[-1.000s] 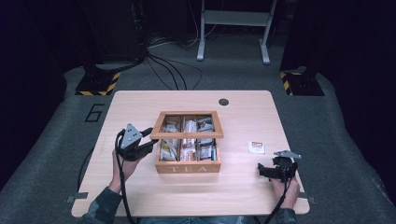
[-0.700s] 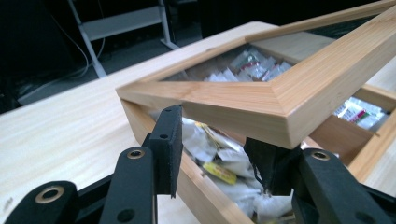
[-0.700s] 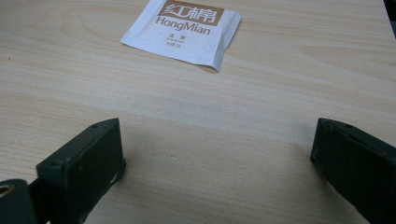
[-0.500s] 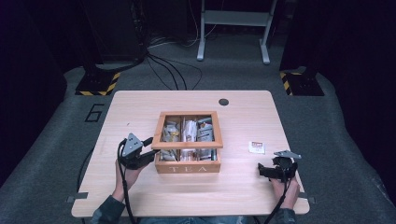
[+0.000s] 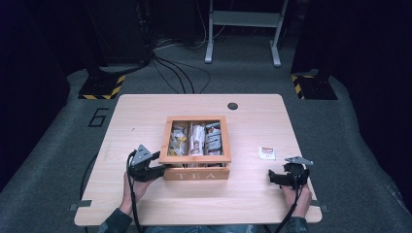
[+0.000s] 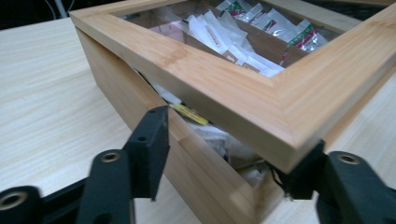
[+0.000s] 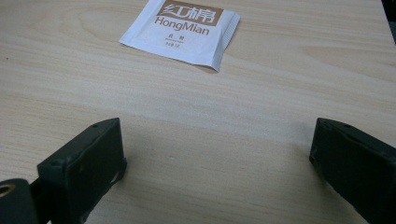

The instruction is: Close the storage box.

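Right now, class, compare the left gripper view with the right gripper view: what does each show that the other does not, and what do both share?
Left gripper view: a wooden tea box with its glass-paned lid slightly ajar, tea packets inside, and the left gripper with its jaws spread at the lid's corner, which they have just been opening around.

Right gripper view: one white HongMian tea sachet lying flat, ahead of the open right gripper.

Both: the light wooden table and two black jaws.

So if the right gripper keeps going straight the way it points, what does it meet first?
Probably the tea sachet: it lies flat on the table ahead of the right gripper, whose jaws stand open, with bare wood between.
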Tool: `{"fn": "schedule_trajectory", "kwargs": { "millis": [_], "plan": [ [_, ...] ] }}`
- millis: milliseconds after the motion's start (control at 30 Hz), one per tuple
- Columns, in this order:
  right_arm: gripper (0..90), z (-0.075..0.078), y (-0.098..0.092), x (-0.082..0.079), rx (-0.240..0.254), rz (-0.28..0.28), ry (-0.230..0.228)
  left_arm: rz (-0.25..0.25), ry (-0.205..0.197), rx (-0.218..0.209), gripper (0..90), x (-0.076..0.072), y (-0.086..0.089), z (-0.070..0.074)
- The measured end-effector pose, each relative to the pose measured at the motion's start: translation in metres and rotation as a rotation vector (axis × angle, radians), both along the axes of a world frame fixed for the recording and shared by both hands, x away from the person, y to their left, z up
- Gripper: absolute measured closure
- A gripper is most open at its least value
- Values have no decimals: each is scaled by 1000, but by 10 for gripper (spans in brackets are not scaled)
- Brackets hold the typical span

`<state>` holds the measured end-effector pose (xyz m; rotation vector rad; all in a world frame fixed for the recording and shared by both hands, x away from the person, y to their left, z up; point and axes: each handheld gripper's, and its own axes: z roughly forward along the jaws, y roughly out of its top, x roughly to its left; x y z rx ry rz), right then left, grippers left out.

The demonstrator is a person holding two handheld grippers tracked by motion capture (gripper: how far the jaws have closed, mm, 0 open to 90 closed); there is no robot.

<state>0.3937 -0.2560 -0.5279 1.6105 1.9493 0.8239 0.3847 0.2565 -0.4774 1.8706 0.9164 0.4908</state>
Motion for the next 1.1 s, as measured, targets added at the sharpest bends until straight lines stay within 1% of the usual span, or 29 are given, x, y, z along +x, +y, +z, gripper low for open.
{"fn": "schedule_trajectory", "kwargs": {
  "millis": [33, 67, 100, 133, 200, 267, 300, 333, 367, 433, 467, 533, 567, 633, 667, 700, 767, 833, 867, 967, 1000, 1067, 1100],
  "plan": [
    [26, 0, 0, 0, 0, -1, -1, -10, 12, -6, 387, -1, 1, -1],
    [26, 0, 0, 0, -2, 2, -3, -16, 17, -5, 362, -3, 1, -3],
    [27, 0, 0, 0, -2, 2, -2, -21, 18, -20, 352, -4, 3, -4],
    [27, 0, 0, 0, -2, 2, -4, -25, 21, -19, 331, -6, 4, -4],
    [27, 0, 0, 0, -2, 1, -4, -22, 11, -7, 294, -11, 5, -4],
    [26, 0, 0, 0, -2, 1, -4, -29, 24, 21, 252, -14, 6, -5],
    [25, 0, 0, 0, -2, 2, -4, -23, 23, 28, 221, -16, 6, -8],
    [25, 0, 0, 0, -2, 1, -4, -15, 22, 10, 194, -19, 8, -9],
    [24, 0, 0, 0, -2, 2, -4, -18, 21, 17, 192, -21, 11, -8],
    [23, 0, 0, 0, -1, 3, -4, 4, 16, 8, 169, -26, 15, -8],
    [24, 0, 0, -1, 0, 1, -4, 7, 22, 19, 168, -31, 16, -9],
    [22, -1, 0, 0, -8, 10, -7, 16, 19, 39, 155, -38, 18, -12],
    [21, -1, 0, 0, -7, 11, -7, 27, 20, 50, 153, -41, 19, -14],
    [20, -1, 1, 0, -7, 13, -7, 51, 29, 56, 146, -47, 26, -17],
    [19, 0, 1, -1, -6, 12, -4, 66, 30, 56, 143, -48, 30, -19],
    [18, -1, 1, -1, -6, 14, -4, 91, 42, 49, 140, -50, 35, -21],
    [18, -1, 1, 0, -6, 13, -4, 116, 53, 55, 134, -52, 43, -25],
    [17, -1, 1, -1, -6, 15, -4, 155, 64, 47, 132, -53, 51, -29],
    [16, -1, 1, 0, -6, 14, -5, 161, 71, 54, 129, -53, 56, -31],
    [16, -1, 1, 0, -7, 14, -5, 208, 95, 74, 117, -50, 67, -38],
    [16, -1, 1, 0, -7, 15, -6, 217, 112, 85, 107, -49, 72, -39],
    [15, -1, 1, 0, -7, 17, -6, 240, 122, 100, 104, -46, 77, -43],
    [15, -1, 1, 0, -11, 26, -9, 242, 142, 107, 97, -43, 81, -44]
  ]
}}
